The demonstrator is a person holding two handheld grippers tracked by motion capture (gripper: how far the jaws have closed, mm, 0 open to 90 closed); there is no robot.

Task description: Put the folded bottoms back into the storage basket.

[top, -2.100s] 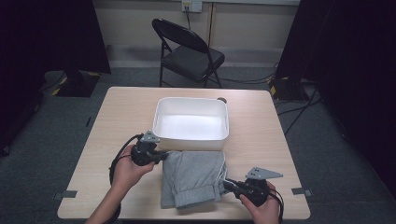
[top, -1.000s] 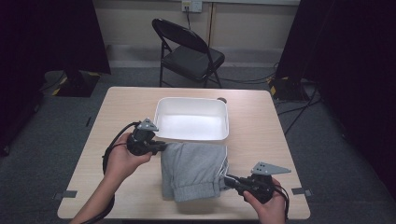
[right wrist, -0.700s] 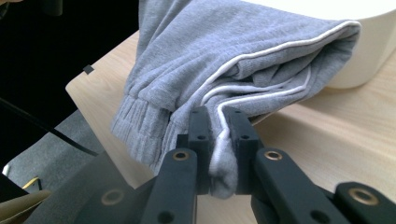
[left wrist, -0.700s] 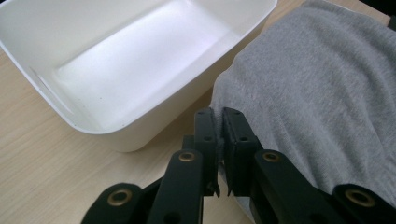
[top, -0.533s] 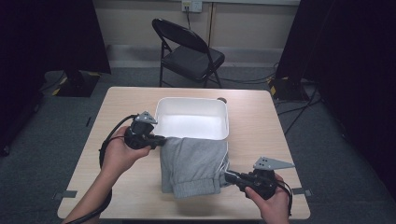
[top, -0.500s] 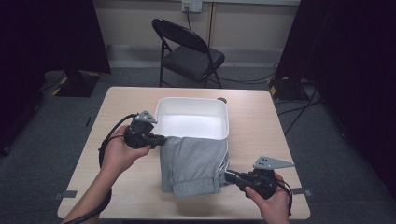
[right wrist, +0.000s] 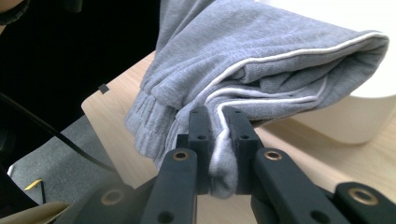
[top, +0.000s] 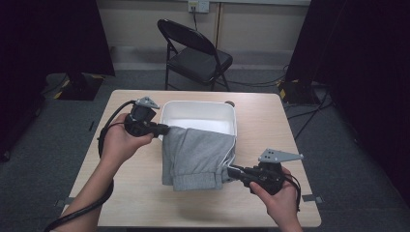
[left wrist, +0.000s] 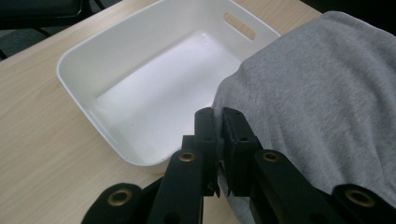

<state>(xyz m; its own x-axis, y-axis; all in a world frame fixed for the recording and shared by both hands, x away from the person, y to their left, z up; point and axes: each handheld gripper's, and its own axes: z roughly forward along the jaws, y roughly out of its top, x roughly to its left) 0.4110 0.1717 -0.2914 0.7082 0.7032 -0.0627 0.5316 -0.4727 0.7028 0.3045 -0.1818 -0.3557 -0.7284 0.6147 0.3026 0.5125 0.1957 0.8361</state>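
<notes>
The folded grey sweatpants with white piping hang between the two tools above the light wooden table, their far edge draped over the near rim of the white rectangular plastic bin. The left hand-held gripper pinches the cloth's far left corner; the right hand-held gripper pinches the near right corner, jaws pressed tight on fabric. The step in hand looks like carrying the garment into the bin. Next, both hands likely need to travel forward together, keep the fold level, clear the rim, then lower before letting go.
</notes>
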